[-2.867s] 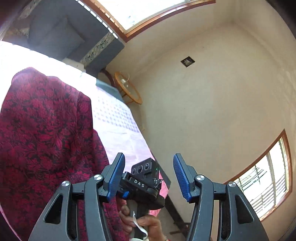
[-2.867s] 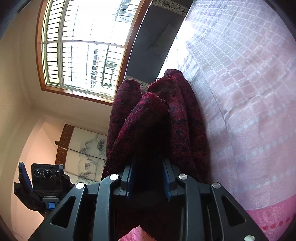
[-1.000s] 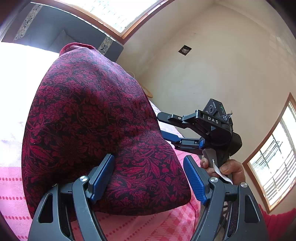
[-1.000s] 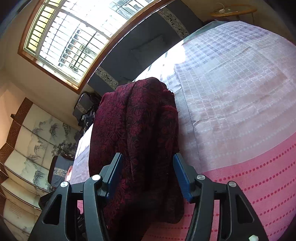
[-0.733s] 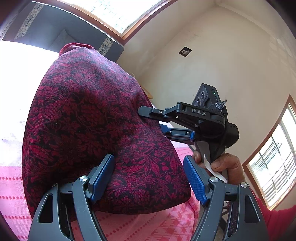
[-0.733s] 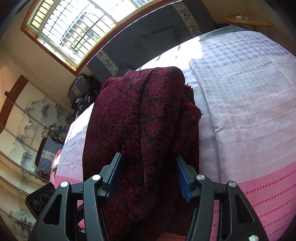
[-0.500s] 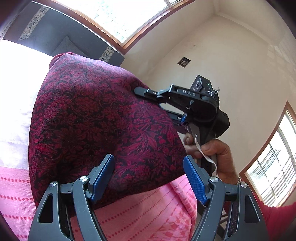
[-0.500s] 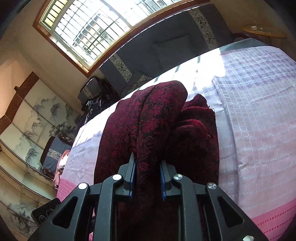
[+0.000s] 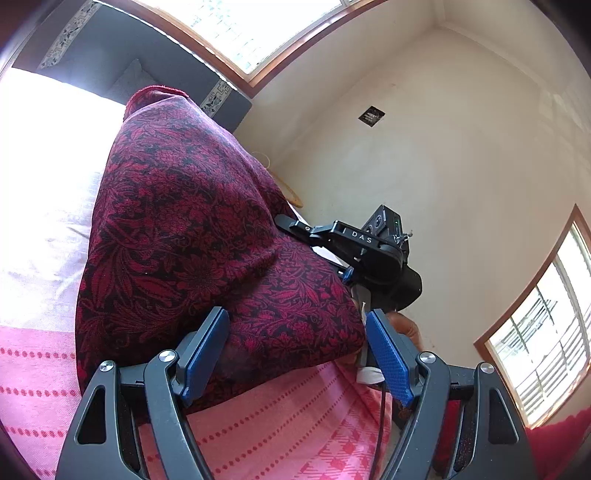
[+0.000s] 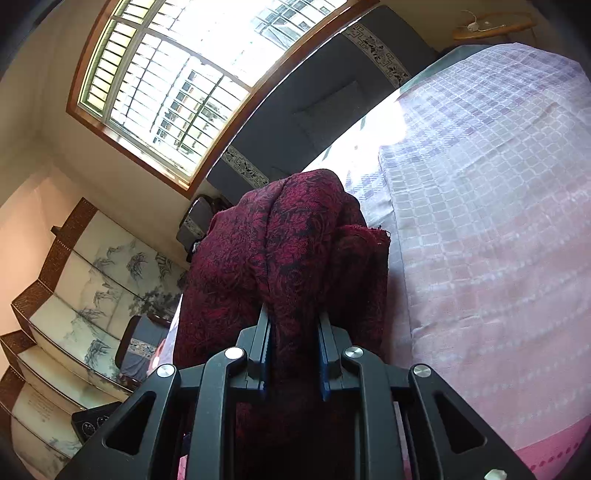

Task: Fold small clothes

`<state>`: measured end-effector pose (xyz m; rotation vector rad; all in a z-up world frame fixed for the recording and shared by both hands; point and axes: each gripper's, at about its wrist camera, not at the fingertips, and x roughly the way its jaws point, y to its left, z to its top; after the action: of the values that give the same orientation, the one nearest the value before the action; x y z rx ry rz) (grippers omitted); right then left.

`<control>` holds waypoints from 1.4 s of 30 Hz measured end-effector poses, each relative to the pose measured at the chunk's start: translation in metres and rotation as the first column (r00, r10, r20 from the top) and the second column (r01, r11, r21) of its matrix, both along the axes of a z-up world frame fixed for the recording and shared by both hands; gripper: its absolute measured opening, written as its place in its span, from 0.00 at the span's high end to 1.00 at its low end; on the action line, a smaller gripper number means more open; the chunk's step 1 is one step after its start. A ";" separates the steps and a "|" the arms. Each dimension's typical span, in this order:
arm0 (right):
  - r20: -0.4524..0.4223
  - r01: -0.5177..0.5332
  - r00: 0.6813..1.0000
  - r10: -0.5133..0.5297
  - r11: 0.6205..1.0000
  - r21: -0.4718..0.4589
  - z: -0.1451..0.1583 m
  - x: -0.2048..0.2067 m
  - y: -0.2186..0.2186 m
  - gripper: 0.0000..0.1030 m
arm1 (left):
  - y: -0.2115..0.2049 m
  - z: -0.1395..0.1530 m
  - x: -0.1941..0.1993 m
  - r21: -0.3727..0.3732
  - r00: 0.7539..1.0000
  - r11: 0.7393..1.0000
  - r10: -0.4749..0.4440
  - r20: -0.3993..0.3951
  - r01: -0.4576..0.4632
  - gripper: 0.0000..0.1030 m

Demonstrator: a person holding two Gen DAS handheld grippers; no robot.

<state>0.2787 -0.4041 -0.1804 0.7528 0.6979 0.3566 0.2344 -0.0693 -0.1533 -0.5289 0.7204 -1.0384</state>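
A dark red floral garment (image 9: 192, 236) lies bunched on the bed. My left gripper (image 9: 295, 354) is open, its blue pads on either side of the garment's near edge. My right gripper (image 10: 293, 354) is shut on a thick fold of the same garment (image 10: 291, 251), which rises in front of it. In the left wrist view the right gripper's body (image 9: 362, 243) reaches into the garment's right side, held by a hand below it.
The bed has a pink and lilac checked cover (image 10: 480, 206) with a dark headboard (image 10: 332, 96) behind. A round wooden side table (image 10: 491, 26) stands at the bed's far corner. A painted folding screen (image 10: 66, 295) stands left.
My right gripper went from open around the garment to shut on a fold of it. My left gripper stayed open at the garment's near edge.
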 end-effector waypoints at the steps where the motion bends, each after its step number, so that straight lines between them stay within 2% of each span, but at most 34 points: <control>1: 0.002 -0.004 1.000 0.004 1.000 -0.002 0.002 0.002 0.001 0.81 | 0.001 -0.001 0.000 -0.003 1.000 1.000 0.001 -0.003 -0.001 0.25; 4: 0.019 -0.010 1.000 0.009 1.000 0.029 0.009 0.000 0.001 0.72 | 0.000 0.001 0.001 -0.008 1.000 1.000 0.004 -0.011 -0.005 0.25; 7: 0.030 0.020 0.999 -0.020 1.000 -0.003 0.024 -0.019 -0.004 0.65 | -0.001 0.000 0.000 -0.008 1.000 1.000 0.008 -0.013 -0.008 0.25; 9: 0.042 0.022 0.999 -0.021 1.000 -0.020 0.034 -0.040 -0.005 0.53 | 0.000 0.000 0.001 -0.008 1.000 1.000 0.008 -0.014 -0.008 0.25; 11: 0.042 0.012 0.999 -0.009 0.998 -0.059 0.040 -0.058 0.000 0.46 | 0.000 0.000 0.001 -0.005 1.000 1.000 0.007 -0.013 -0.007 0.25; 14: 0.016 -0.048 0.999 0.049 0.995 -0.090 0.039 -0.070 0.019 0.46 | 0.000 0.001 0.000 -0.004 1.000 1.000 0.006 -0.011 -0.006 0.25; 16: -0.016 -0.089 0.996 0.088 0.989 -0.118 0.034 -0.068 0.035 0.54 | 0.001 0.002 0.000 -0.009 1.000 1.000 0.007 -0.012 -0.007 0.25; 18: -0.061 -0.114 0.993 0.106 0.982 -0.151 0.022 -0.067 0.049 0.93 | 0.001 0.002 0.000 -0.013 1.000 1.000 0.009 -0.013 -0.009 0.25; 20: -0.042 -0.074 0.997 0.068 0.984 -0.165 0.019 -0.073 0.046 0.93 | 0.002 0.002 -0.001 -0.016 1.000 1.000 0.011 -0.014 -0.011 0.25; 23: 0.032 -0.008 0.999 0.012 0.993 -0.120 0.029 -0.091 0.027 0.94 | 0.002 0.002 -0.001 -0.017 1.000 1.000 0.002 -0.013 -0.003 0.25; 24: 0.029 -0.008 1.000 0.012 0.991 -0.131 0.026 -0.093 0.025 0.94 | 0.001 0.002 -0.001 -0.014 1.000 1.000 -0.001 -0.013 0.001 0.25; 26: -0.032 -0.016 0.999 0.011 0.986 -0.168 0.007 -0.088 0.025 0.94 | 0.000 0.003 0.000 -0.006 1.000 1.000 -0.003 -0.014 0.002 0.24; 28: -0.081 -0.015 0.997 0.006 0.993 -0.114 -0.014 -0.084 0.020 0.94 | 0.000 0.003 0.001 -0.008 1.000 1.000 -0.007 -0.017 0.007 0.24; 30: -0.082 -0.023 0.997 0.017 0.998 -0.065 -0.020 -0.084 0.018 0.95 | -0.001 0.004 0.001 -0.001 1.000 1.000 -0.006 -0.017 0.006 0.24; 36: -0.078 -0.039 0.996 0.032 0.995 -0.094 0.000 -0.077 0.021 0.86 | -0.001 0.004 0.000 0.012 1.000 1.000 -0.006 -0.018 0.007 0.24; 39: -0.024 0.000 1.000 -0.004 0.987 -0.162 0.031 -0.075 0.019 0.81 | -0.003 0.005 -0.001 0.015 1.000 1.000 -0.006 -0.017 0.006 0.24; 42: 0.039 0.015 0.999 -0.006 0.975 -0.222 0.065 -0.058 0.021 0.81 | -0.004 0.006 -0.001 0.019 1.000 1.000 -0.007 -0.015 0.007 0.23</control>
<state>0.2204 -0.3827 -0.1155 0.5360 0.6847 0.2772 0.2330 -0.0729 -0.1474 -0.5189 0.7452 -1.0346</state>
